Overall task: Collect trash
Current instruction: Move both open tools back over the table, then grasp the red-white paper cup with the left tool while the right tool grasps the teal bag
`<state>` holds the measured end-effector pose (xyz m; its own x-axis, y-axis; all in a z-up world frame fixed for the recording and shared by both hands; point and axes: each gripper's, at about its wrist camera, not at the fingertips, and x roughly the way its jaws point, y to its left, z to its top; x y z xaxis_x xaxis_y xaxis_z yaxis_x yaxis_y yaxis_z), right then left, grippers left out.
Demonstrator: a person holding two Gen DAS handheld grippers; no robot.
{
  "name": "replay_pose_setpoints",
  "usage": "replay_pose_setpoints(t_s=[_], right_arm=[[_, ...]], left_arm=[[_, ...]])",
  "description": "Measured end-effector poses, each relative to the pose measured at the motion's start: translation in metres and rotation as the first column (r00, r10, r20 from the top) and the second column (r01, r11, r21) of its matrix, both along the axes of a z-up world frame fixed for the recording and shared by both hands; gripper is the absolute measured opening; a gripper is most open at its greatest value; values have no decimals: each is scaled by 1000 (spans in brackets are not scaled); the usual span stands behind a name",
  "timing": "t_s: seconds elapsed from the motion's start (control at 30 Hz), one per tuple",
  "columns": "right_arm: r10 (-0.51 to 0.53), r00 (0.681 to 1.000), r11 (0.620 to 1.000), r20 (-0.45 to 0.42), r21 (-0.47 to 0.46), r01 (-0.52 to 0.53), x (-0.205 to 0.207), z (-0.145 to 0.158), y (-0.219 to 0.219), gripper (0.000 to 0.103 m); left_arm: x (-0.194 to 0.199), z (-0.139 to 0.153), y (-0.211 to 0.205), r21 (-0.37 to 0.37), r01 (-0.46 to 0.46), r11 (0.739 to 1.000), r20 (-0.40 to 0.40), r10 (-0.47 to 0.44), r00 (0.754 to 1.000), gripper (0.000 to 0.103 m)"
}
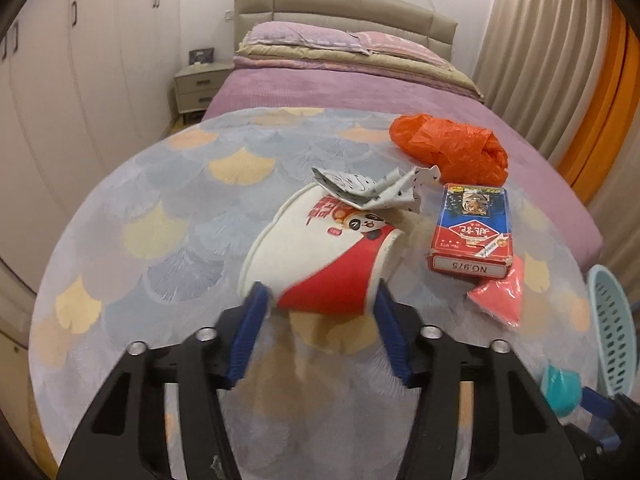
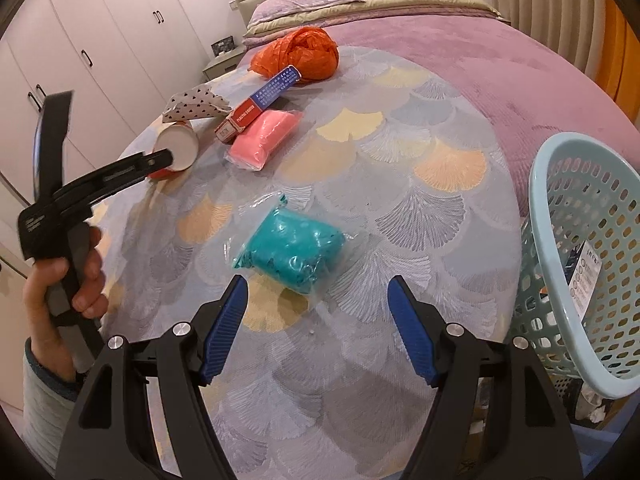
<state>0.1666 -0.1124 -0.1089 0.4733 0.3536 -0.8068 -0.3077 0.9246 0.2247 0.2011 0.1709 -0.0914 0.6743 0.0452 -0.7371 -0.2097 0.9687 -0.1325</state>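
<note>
The right gripper hovers low over the patterned cover, its blue fingers spread wide with nothing between them. Just beyond the fingertips lies a teal packet, with bare cloth all round it. At the right edge, off the cover's rim, a pale blue perforated basket leans inward, its mouth facing the packet.

Toward the left, the left gripper reaches in level, its handle wrapped by the person's hand. Its fingers stand either side of a tipped red-and-white paper cup, touching or almost touching its base end; whether they squeeze it I cannot tell. The cup lies on its side, mouth pointing away.

Crowded behind the cup are a crumpled dotted paper, touching its rim, a red card box just beside, and a pink packet under the box's near corner. Farther back sits a bunched orange bag, near the cover's far edge, then purple bedspread.
</note>
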Motion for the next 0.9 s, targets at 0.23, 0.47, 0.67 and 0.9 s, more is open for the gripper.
replay_pose_setpoints(t_s=[0.23, 0.47, 0.67, 0.9], right_arm=[[17, 1000, 1000, 6, -2, -17, -1, 0, 5, 69], [34, 999, 999, 4, 2, -34, -5, 0, 12, 70], [35, 999, 999, 2, -5, -35, -6, 0, 14, 70], [40, 999, 999, 10, -13, -39, -5, -2, 17, 72]], left_arm=[[-31, -6, 38, -30, -24, 999, -12, 23, 1000, 47], [-32, 7, 40, -183, 75, 980, 64, -65, 996, 83], [-1, -4, 27, -160, 28, 987, 2, -28, 1000, 79], [9, -12, 28, -174, 3, 985, 4, -2, 1000, 65]])
